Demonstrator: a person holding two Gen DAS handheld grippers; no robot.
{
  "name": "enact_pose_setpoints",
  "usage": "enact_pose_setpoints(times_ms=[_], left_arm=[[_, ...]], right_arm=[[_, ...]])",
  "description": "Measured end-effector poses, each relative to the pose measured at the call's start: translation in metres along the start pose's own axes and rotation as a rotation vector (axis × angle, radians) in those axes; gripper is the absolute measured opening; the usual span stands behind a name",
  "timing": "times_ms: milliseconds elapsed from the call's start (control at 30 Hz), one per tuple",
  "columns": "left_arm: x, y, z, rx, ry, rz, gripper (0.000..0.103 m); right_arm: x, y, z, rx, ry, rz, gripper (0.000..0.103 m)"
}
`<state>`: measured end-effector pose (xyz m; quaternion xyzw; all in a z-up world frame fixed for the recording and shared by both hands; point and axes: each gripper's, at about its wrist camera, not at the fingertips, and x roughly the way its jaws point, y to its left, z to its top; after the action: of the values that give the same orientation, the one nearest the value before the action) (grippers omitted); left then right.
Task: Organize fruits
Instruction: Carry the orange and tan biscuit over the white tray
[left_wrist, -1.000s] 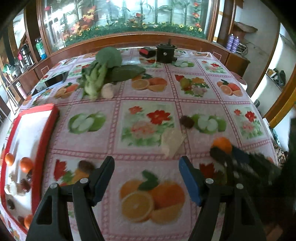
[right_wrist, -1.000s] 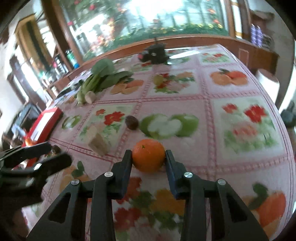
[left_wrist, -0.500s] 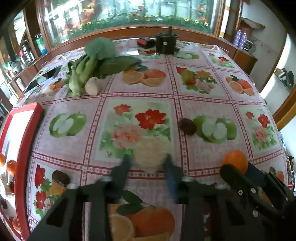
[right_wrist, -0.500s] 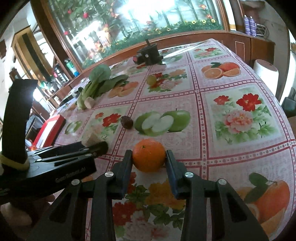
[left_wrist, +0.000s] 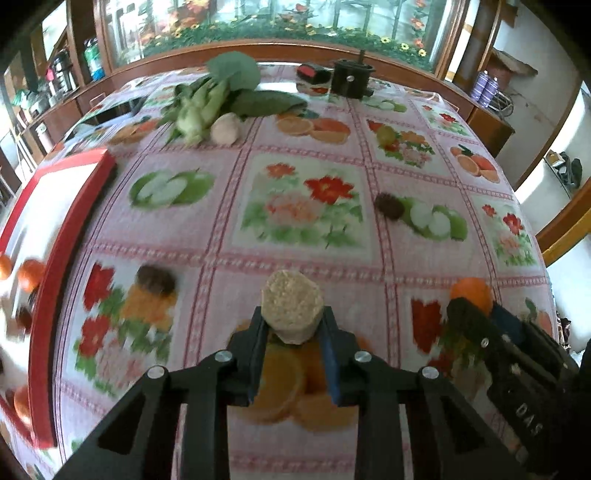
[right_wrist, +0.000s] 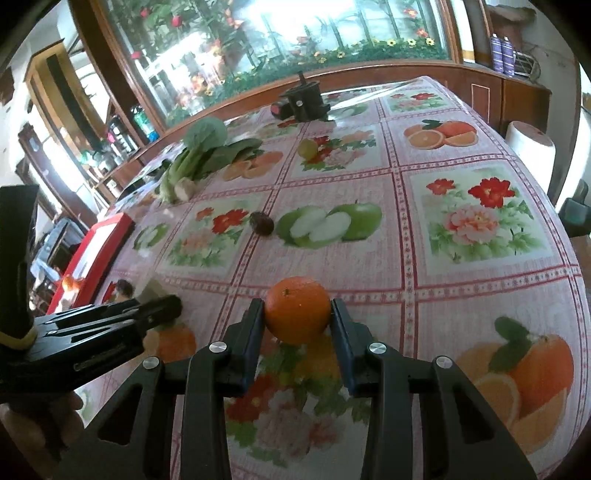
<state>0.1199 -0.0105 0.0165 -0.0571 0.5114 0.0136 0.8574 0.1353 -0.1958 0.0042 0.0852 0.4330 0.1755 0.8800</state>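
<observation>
Red-rimmed white tray (left_wrist: 79, 206) sat at far left w/ small oranges and dark fruits already in it. L gripper (left_wrist: 291, 325), wide open over the cloth 1 s before, had since closed on the pale tan hexagonal cake-like piece (left_wrist: 291, 306); pick done, item appeared lifted off the fruit-print tablecloth (left_wrist: 295, 206), though hard to confirm. R gripper (right_wrist: 297, 314) was unchanged, clamped on the round orange (right_wrist: 297, 309). Dark brown fruit (left_wrist: 388, 206) remained loose mid-table, another (left_wrist: 155, 279) nearer tray. Judgement: both loads ready for carry leftward to tray; two loose pieces left.
</observation>
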Motion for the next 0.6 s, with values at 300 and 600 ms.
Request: enact_pose_setpoints(times_ms=[300, 600], left_arm=[[-0.027, 0.019, -0.050, 0.006, -0.002, 0.044, 0.030], [-0.046, 0.035, -0.076, -0.001, -0.007, 0.022, 0.030]], right_arm=[[-0.019, 0.016, -0.029, -0.046, 0.038, 0.020, 0.036], [-0.032, 0.039, -0.053, -0.089, 0.078, -0.003, 0.036]])
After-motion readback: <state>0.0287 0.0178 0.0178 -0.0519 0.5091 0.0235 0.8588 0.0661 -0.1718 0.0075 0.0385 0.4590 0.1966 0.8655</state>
